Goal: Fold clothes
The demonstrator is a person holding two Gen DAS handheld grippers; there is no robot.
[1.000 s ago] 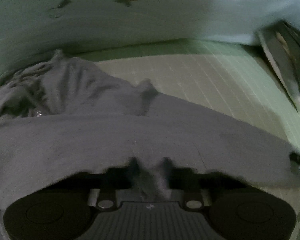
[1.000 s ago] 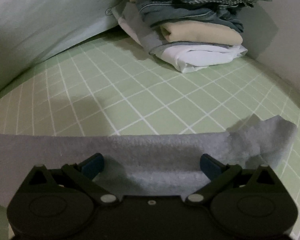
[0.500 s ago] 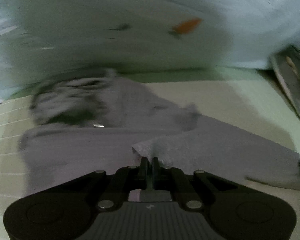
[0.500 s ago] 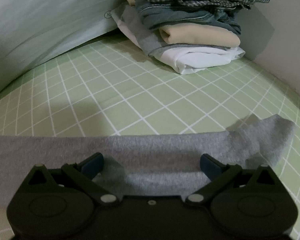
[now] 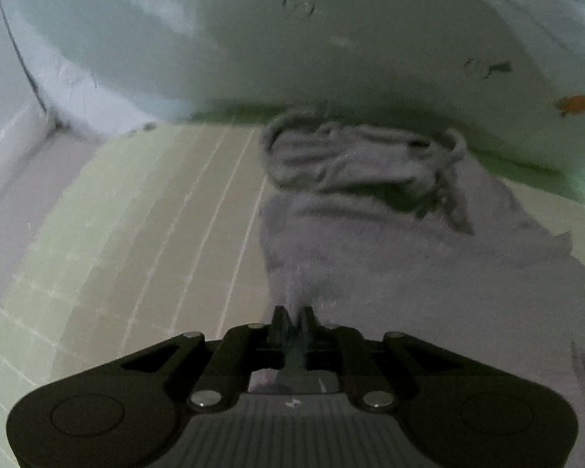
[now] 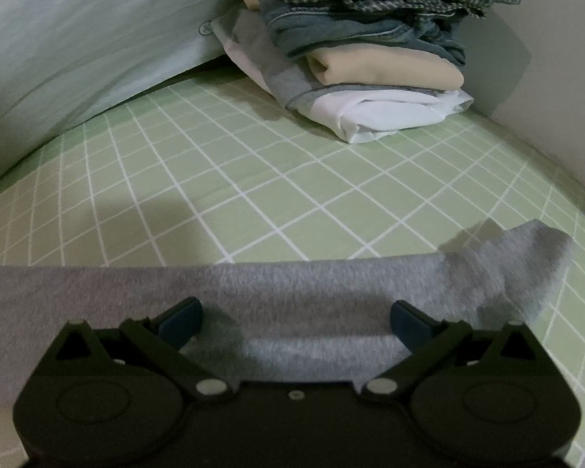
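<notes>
A grey garment (image 5: 390, 234) lies spread on the green checked sheet (image 5: 156, 214), its bunched waistband at the far end by a pale green pillow. My left gripper (image 5: 294, 314) is shut on the garment's near edge. In the right wrist view a strip of the same grey garment (image 6: 292, 292) runs across the sheet just ahead of my right gripper (image 6: 296, 316), which is open with the cloth lying between and under its blue fingertips (image 6: 181, 319).
A stack of folded clothes (image 6: 370, 50) with a checked shirt on top stands at the back right against a wall (image 6: 557, 78). A pale green pillow (image 6: 78, 58) lies along the back. The green checked sheet (image 6: 253, 179) stretches between.
My left gripper has closed on the grey garment's edge and swung left with it, so the garment now sits right of centre. The right gripper has stayed open and nearly still.
</notes>
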